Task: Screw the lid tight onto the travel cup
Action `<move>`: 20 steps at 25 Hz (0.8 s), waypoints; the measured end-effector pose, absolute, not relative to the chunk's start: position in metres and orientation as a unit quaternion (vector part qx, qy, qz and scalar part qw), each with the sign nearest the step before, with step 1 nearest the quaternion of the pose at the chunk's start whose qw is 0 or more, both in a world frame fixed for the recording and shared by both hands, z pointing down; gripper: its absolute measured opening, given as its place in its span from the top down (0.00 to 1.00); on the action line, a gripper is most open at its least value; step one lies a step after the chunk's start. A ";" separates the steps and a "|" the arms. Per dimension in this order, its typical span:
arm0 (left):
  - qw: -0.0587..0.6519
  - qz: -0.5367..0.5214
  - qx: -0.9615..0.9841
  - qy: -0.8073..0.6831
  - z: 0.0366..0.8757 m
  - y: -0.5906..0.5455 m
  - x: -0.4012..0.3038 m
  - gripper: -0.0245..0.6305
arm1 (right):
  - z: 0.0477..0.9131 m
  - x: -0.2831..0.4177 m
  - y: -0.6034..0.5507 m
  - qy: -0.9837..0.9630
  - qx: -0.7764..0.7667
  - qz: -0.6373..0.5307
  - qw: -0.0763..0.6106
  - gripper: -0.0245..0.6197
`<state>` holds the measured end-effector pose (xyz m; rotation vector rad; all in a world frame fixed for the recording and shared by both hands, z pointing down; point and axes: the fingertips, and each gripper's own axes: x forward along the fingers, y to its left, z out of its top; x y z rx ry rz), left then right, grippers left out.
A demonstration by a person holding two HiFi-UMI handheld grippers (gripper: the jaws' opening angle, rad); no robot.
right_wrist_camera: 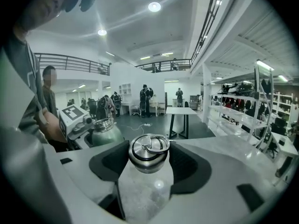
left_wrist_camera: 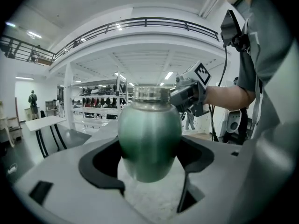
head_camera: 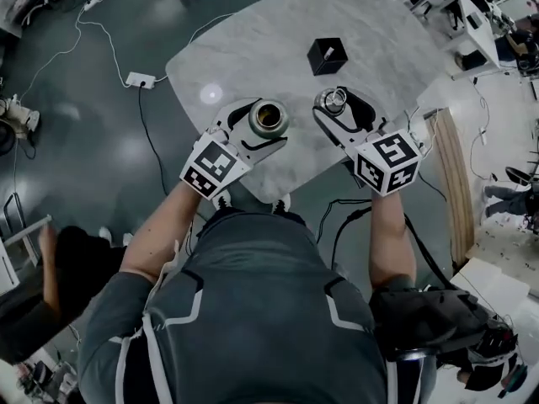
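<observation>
My left gripper (head_camera: 268,124) is shut on the green steel travel cup (head_camera: 269,115), held upright above the grey marble table (head_camera: 253,49) with its mouth open. In the left gripper view the cup (left_wrist_camera: 149,134) fills the gap between the black pads (left_wrist_camera: 100,164), clear of the tabletop. To its right, a short gap away, my right gripper (head_camera: 340,109) is shut on the round steel lid (head_camera: 333,100). The right gripper view shows the lid (right_wrist_camera: 148,153), ring handle on top, between the jaws, with the cup (right_wrist_camera: 105,132) off to the left at about the same height.
A small black box (head_camera: 327,55) stands on the table beyond both grippers. The table's near edge runs just under my hands. A power strip (head_camera: 141,80) and cables lie on the dark floor at left. A wooden panel (head_camera: 450,183) leans at right. People stand in the background.
</observation>
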<state>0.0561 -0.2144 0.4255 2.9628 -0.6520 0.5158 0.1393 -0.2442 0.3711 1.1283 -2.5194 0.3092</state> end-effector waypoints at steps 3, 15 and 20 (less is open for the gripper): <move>0.016 0.181 0.962 -0.205 0.417 -0.210 0.057 0.40 | 0.342 0.133 -0.233 -0.900 0.394 0.094 0.163 0.52; -0.023 0.173 0.965 -0.197 0.372 -0.175 0.044 0.40 | 0.258 0.068 -0.174 -0.936 0.315 0.034 0.152 0.52; -0.027 0.174 0.965 -0.195 0.369 -0.171 0.046 0.40 | 0.244 0.046 -0.160 -0.947 0.281 0.011 0.158 0.52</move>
